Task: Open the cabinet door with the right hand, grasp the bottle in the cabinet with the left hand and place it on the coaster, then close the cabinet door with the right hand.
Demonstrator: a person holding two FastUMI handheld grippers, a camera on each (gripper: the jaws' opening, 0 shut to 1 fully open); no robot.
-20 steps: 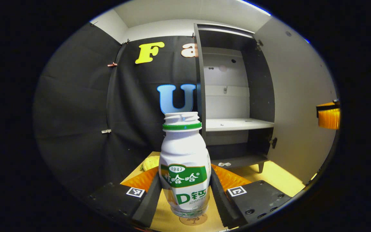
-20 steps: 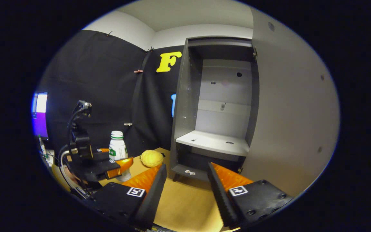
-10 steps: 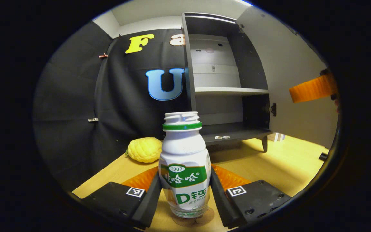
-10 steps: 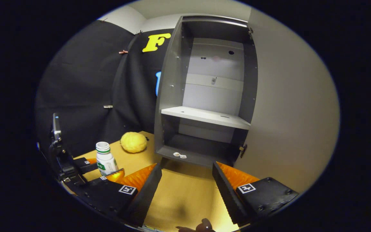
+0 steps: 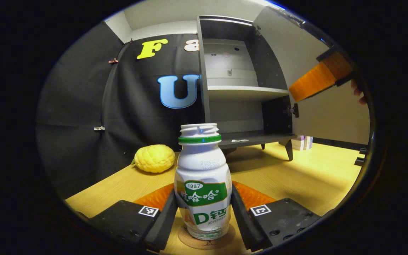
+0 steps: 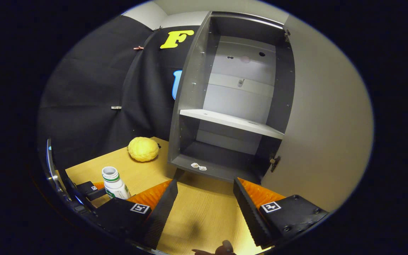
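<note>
A white bottle (image 5: 202, 184) with a green label and no cap stands upright between both fingers of my left gripper (image 5: 203, 209), which is shut on it. Its base sits on or just above a round cork coaster (image 5: 205, 240) on the wooden table. The bottle (image 6: 113, 183) also appears at the lower left of the right gripper view. The grey cabinet (image 6: 232, 106) stands with its door (image 6: 326, 117) swung wide to the right and its shelves bare. My right gripper (image 6: 204, 209) is open, hovering above the table before the cabinet; one of its fingers (image 5: 319, 76) appears by the door.
A yellow bumpy fruit (image 5: 154, 158) lies on the table (image 5: 296, 177) left of the cabinet, near the black wall; the same fruit (image 6: 143, 149) is in the right gripper view. Two small white bits (image 6: 198, 166) lie on the cabinet's bottom shelf.
My left gripper has carried the bottle downward onto the coaster. My right gripper has risen and tilted down, staying open in front of the cabinet.
</note>
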